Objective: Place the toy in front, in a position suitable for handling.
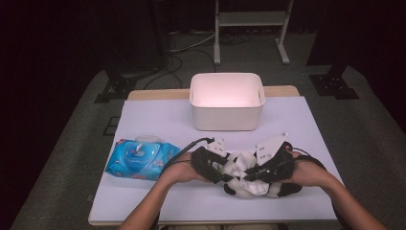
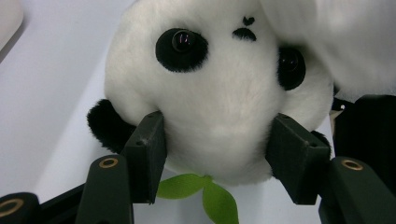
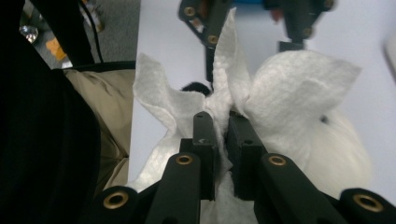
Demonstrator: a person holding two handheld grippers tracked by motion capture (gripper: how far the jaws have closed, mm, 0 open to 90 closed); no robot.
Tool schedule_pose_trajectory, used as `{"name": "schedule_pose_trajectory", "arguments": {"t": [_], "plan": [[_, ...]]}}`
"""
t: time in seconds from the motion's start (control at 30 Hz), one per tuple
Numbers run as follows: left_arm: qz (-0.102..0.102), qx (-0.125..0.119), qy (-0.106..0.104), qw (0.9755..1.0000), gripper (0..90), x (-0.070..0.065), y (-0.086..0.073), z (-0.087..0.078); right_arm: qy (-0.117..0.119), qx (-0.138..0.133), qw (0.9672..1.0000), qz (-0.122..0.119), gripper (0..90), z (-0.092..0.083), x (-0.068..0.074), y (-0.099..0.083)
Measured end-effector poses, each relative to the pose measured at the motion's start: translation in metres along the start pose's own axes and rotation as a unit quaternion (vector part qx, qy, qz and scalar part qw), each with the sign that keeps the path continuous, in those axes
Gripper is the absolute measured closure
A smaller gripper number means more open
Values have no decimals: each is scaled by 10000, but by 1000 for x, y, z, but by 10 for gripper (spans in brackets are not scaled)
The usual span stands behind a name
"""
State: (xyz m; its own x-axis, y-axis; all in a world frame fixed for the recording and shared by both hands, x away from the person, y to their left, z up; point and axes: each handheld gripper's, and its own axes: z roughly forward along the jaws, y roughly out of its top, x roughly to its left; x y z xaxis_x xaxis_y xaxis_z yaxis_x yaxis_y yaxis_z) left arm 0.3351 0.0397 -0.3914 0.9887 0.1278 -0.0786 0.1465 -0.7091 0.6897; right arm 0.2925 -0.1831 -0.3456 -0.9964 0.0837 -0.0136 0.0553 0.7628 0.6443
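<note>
The left gripper [image 2: 215, 154] has its two black jaws set against either side of the panda plush toy's [image 2: 219, 93] head, pads pressed into the fur, holding it steady near the front edge of the table [image 1: 158, 115]. The right gripper [image 3: 223, 140] is pinched nearly closed on a bunched white wet wipe [image 3: 289, 88], which lies draped over the toy's body. From above, both grippers meet over the panda, with the blue wet wipes pack [image 1: 139, 158] to the left and the white storage bin [image 1: 226, 101] well behind.

This looks like wiping the toy down. To do it well, I'd keep the left grip firm but not crushing, so the head does not roll, and drag the wipe in short strokes away from that grip. The wipe is held by a small fold, so it may slip out if pulled hard across the fur.
</note>
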Motion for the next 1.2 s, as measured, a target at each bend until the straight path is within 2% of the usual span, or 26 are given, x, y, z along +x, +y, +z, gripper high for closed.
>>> {"name": "schedule_pose_trajectory", "arguments": {"t": [0.2,0.33,0.5,0.6,0.77,1.07,1.2], "plan": [[-33,-8,-5,10000,398,0,-2,0,45,285,9993,-235,822,19,7,8],[-94,-43,-8,9999,397,1,-2,-1,37,200,9997,-93,823,11,4,1],[-99,-3,-28,9999,400,2,0,-1,-151,176,9997,-30,825,-5,3,-8],[-90,35,-20,10000,403,1,2,1,-177,188,9997,21,827,-7,3,-10],[-53,103,-3,9999,404,2,3,2,-109,173,9998,-71,827,2,4,-4],[-79,30,-18,10000,406,4,4,4,-13,357,9990,-279,826,23,6,11],[-87,22,-23,10000,406,3,4,3,63,363,9989,-306,826,28,7,12]]}}
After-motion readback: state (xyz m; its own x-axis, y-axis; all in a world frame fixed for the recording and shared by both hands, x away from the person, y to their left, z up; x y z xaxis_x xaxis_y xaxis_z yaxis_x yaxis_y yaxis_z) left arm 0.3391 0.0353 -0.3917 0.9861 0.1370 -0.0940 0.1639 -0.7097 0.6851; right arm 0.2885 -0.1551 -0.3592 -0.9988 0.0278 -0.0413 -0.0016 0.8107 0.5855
